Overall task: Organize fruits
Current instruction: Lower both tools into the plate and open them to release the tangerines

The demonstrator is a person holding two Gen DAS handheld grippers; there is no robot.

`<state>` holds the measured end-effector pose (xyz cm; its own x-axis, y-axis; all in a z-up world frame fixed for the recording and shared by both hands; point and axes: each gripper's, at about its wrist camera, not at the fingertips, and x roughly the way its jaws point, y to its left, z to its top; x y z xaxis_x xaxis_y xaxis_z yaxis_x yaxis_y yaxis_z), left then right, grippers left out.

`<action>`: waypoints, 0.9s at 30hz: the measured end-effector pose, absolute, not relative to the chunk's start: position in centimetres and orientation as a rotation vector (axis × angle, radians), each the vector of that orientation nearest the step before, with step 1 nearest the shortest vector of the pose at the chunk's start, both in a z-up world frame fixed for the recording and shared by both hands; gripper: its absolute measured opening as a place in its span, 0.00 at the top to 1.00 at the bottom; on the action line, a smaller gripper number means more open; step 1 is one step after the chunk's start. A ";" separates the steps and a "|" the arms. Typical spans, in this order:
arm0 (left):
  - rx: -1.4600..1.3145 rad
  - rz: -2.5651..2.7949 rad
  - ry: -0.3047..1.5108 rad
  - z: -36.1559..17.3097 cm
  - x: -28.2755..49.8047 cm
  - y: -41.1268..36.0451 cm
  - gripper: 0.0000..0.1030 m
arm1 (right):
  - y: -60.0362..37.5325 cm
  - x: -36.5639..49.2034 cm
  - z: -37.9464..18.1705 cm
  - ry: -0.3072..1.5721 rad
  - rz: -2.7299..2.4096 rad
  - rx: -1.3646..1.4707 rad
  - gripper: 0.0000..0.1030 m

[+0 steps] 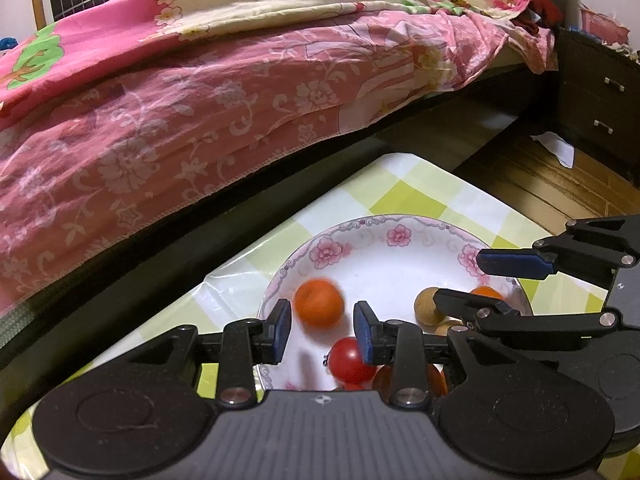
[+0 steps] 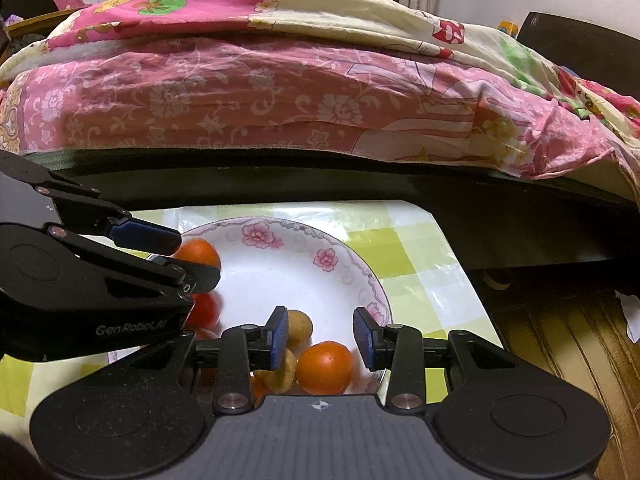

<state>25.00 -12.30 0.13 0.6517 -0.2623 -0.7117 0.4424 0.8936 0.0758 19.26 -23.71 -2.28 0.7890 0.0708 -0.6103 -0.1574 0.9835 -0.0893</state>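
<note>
**Both hand-held grippers hover over a plate of fruit**

A bed (image 1: 240, 92) under a pink floral quilt (image 2: 280, 92) fills the background. In front of it stands the bench (image 2: 420, 256), covered with a yellow-green checked cloth. On it sits a white plate (image 2: 280, 276) with a pink flower rim, holding all the fruit.

The left hand-held gripper (image 1: 323, 330) hangs over the plate's near-left part, its jaws apart and gripping nothing; an orange (image 1: 319, 302) and a red tomato (image 1: 347, 361) lie below the gap. The right hand-held gripper (image 2: 322, 336) hangs over the plate's near-right part, likewise open and empty, above a second orange (image 2: 325, 367) and two small tan fruits (image 2: 301, 326).
</note>
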 end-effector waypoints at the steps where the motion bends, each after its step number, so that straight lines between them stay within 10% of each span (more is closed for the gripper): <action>1: 0.251 -0.405 0.761 0.2 25.0 -12.3 0.59 | -23.7 19.3 -2.3 0.649 0.123 -0.138 0.67; 27: 0.239 -0.371 0.745 0.8 24.7 -11.4 0.45 | -24.2 19.1 -2.2 0.655 0.105 -0.119 0.60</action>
